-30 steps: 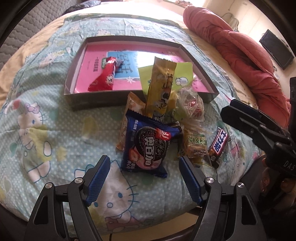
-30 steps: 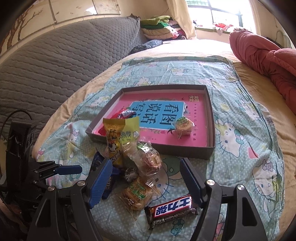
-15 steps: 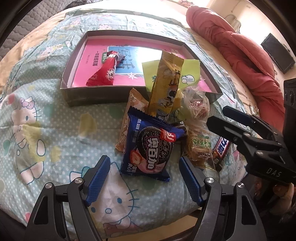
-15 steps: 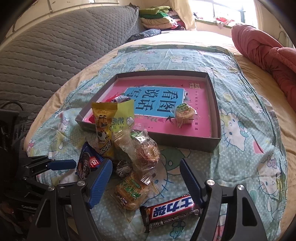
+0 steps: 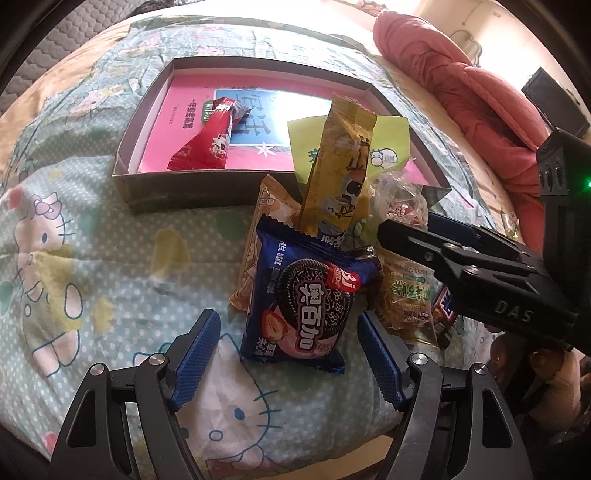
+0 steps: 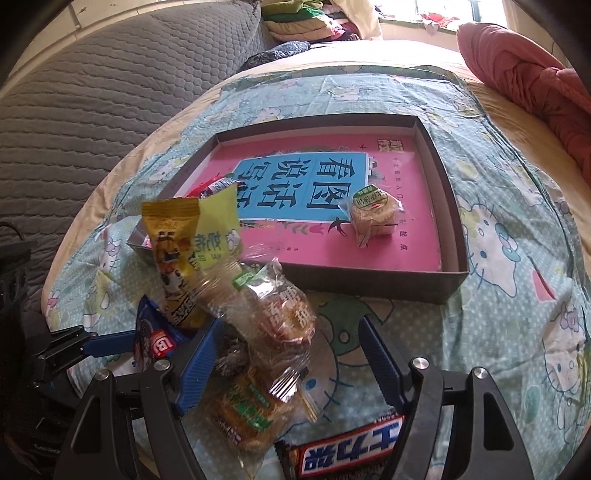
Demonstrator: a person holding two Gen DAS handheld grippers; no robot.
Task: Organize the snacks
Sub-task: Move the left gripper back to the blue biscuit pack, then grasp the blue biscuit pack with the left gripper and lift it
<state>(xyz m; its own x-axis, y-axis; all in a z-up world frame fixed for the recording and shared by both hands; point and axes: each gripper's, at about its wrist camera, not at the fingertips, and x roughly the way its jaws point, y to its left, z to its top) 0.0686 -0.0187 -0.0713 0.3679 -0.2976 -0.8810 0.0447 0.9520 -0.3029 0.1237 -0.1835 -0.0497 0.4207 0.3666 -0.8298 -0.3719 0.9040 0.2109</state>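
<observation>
A pile of snacks lies on the cartoon-cat bedsheet in front of a shallow grey box (image 5: 192, 192) (image 6: 369, 282) with a pink lining. My left gripper (image 5: 290, 356) is open, its blue pads either side of the near end of a blue chocolate-cookie pack (image 5: 306, 302) without touching it. My right gripper (image 6: 290, 363) is open too, straddling a clear-wrapped pastry pack (image 6: 280, 314); a green-labelled cake pack (image 6: 247, 406) and a chocolate bar (image 6: 347, 450) lie under it. A yellow pack (image 5: 340, 173) stands propped in the pile. In the box are a red pack (image 5: 210, 140) and a round pastry (image 6: 375, 214).
A pink quilt (image 5: 480, 103) is bunched at the right of the bed. A grey quilted headboard (image 6: 92, 110) curves along the left, with folded clothes (image 6: 306, 26) behind. A light-green pack (image 6: 216, 229) leans on the box's near wall. The bed's edge runs just below both grippers.
My right gripper has come down and forward over the pile, so the clear pastry pack now sits between its fingers. The left gripper has barely moved. No snack has shifted.
</observation>
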